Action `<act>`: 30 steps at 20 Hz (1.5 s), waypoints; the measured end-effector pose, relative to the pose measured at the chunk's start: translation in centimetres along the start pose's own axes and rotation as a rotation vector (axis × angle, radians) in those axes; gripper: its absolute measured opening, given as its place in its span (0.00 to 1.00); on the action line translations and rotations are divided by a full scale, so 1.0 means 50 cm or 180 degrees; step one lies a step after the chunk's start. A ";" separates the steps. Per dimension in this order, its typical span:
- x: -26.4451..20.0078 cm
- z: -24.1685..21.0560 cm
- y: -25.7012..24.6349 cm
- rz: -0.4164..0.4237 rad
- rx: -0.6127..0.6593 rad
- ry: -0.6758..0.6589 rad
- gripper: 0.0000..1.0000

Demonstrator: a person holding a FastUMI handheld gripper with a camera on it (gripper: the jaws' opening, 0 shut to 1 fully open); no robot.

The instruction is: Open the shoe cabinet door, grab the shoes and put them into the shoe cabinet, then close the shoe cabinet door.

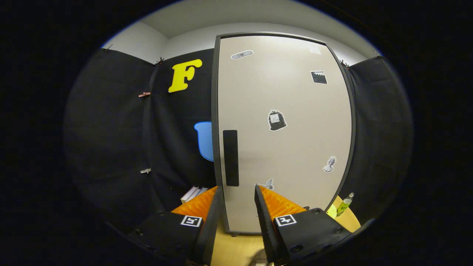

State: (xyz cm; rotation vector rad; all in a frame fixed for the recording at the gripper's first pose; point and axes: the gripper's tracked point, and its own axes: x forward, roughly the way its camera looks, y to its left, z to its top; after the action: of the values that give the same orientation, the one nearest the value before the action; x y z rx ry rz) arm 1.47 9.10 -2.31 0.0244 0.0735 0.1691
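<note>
Wooden tabletop under closed shoe cabinet door, claw wide, empty, just before it.

Even overhead light, sharp centre, heavy fisheye bend.
Cabinet door is brightly and evenly lit with a soft sheen across its upper half, no hard glare; its straight edges bow outward from lens distortion. Black cloth on both sides reads very dark, folds barely visible. Gripper fingers, spread apart with nothing between them, are slightly soft up close. Wooden table between them sits in mild shadow. Corners darken toward the rim.
</note>
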 end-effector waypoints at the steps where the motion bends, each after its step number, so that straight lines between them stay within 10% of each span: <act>1: 0.012 0.002 0.004 0.0008 0.0010 -0.0008 0.59; 6: 0.096 0.001 0.015 -0.0023 0.0040 0.0007 0.80; 20: 0.237 0.018 0.021 -0.0167 -0.0019 -0.0109 0.80; 23: 0.247 0.009 0.013 -0.0236 -0.0026 -0.0030 0.47; 30: 0.246 0.008 0.005 -0.0282 -0.0087 -0.0019 0.28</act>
State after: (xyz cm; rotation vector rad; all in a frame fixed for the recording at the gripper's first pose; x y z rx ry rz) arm 13.56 11.43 -2.79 -0.0057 0.0662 0.0816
